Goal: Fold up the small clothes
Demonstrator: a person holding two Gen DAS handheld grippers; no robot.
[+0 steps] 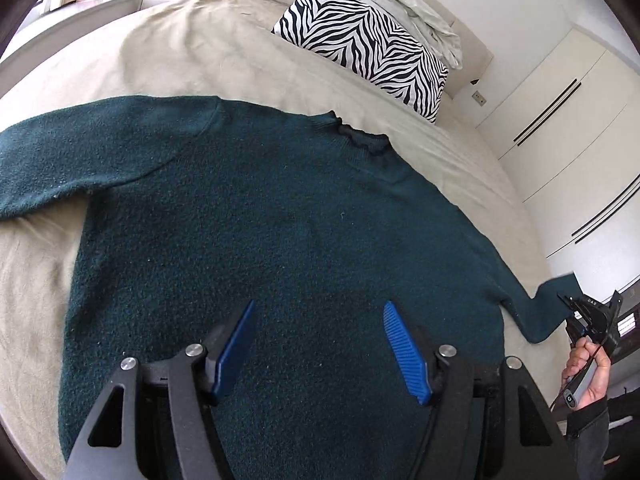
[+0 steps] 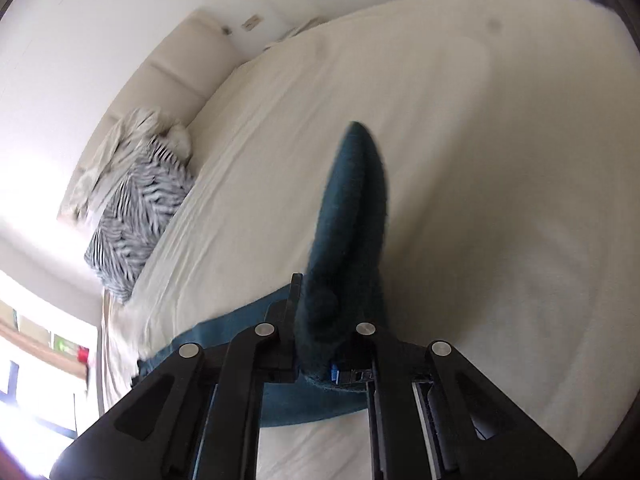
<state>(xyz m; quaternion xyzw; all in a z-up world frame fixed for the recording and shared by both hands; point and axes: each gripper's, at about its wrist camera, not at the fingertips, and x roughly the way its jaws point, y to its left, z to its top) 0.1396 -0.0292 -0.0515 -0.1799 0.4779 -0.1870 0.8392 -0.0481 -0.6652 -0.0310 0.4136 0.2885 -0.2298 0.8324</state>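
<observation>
On the bed (image 1: 168, 60), lying spread flat on the beige cover: a dark green sweater (image 1: 248, 216), collar toward the zebra pillow (image 1: 360, 40), one sleeve reaching out to the left edge of the left wrist view. Hovering over the lower body of the sweater: the left gripper (image 1: 318, 348), blue pads apart, pinching nothing, cloth showing between them but not pressed. Stretching out to the right edge of that view: the other sleeve, its cuff meeting the right gripper (image 1: 592, 316), with a hand (image 1: 588, 368) wrapping the handle below. Seen from the right wrist: the right gripper (image 2: 320, 344) pressed together on the sleeve (image 2: 352, 208), green cloth bunching up between the fingers and running forward over the cover. Blurring at the left of that view: the pillow and a crumpled pale sheet (image 2: 132, 136) beside the headboard.
</observation>
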